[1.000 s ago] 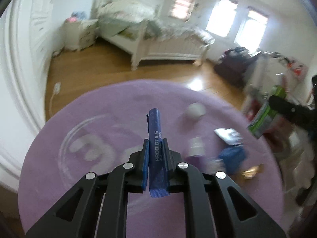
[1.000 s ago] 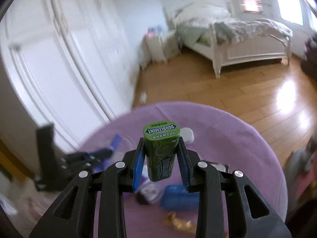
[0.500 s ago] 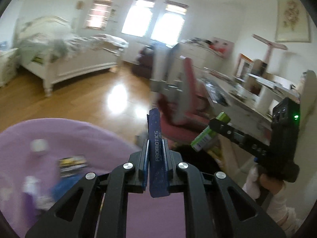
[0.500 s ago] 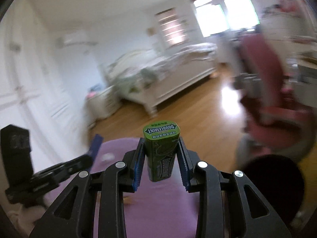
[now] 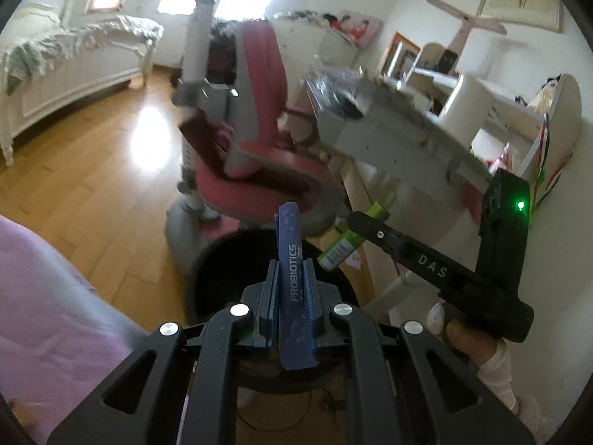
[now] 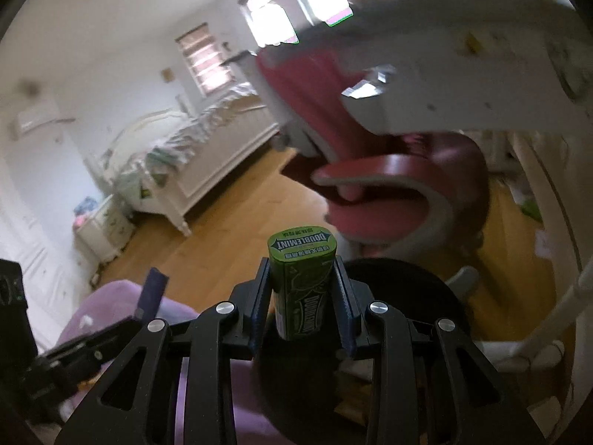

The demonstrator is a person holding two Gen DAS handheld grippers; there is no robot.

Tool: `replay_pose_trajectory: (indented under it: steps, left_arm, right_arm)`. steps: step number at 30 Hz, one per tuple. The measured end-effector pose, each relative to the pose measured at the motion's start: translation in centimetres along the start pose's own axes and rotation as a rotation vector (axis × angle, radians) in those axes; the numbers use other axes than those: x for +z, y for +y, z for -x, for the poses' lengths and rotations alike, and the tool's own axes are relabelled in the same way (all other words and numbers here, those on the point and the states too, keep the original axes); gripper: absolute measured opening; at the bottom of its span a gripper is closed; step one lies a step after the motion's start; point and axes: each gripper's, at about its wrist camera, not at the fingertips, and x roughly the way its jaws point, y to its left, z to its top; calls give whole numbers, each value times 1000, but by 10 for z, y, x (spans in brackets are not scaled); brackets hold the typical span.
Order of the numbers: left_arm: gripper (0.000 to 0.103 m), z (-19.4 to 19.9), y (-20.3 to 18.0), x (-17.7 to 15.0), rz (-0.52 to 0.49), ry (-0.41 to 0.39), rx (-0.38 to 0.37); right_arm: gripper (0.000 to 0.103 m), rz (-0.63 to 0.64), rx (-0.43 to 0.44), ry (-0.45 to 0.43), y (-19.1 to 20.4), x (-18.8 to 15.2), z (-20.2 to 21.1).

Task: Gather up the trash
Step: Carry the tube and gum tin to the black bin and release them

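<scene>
Above the round black bin [image 5: 222, 259], your left tongs [image 5: 291, 289] clamp a flat blue probiotics sachet [image 5: 292, 282]; your right tongs [image 6: 302, 296] grip a green Doublemint gum bottle [image 6: 302, 278]. Centre both before releasing.

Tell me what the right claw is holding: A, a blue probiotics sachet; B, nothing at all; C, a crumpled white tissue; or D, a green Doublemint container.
D: in the right wrist view the right claw is shut on the green Doublemint container, with a pad against each of its sides; the blue probiotics sachet sits in the left claw instead.
</scene>
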Motion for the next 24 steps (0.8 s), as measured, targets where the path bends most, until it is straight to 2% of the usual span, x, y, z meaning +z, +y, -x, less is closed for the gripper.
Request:
replay_pose_trajectory:
  steps: [7, 18, 21, 22, 23, 24]
  left_arm:
    - [13, -28, -7, -8, -22, 68, -3]
    - [14, -53, -27, -7, -75, 118, -5]
    - [17, -59, -31, -6, -89, 142, 29]
    - [19, -59, -32, -6, -95, 147, 44]
    - [31, -59, -33, -6, -99, 147, 54]
    - [41, -57, -33, -6, -102, 142, 76]
  right_arm:
    - [32, -27, -15, 27, -8, -12, -14]
    - [32, -56, -23, 43, -17, -19, -13]
    - [32, -70, -22, 66, -19, -18, -14]
    - [33, -74, -26, 74, -20, -18, -14]
    - [33, -80, -28, 80, -20, -18, -14]
    - [41, -84, -26, 80, -20, -18, -13]
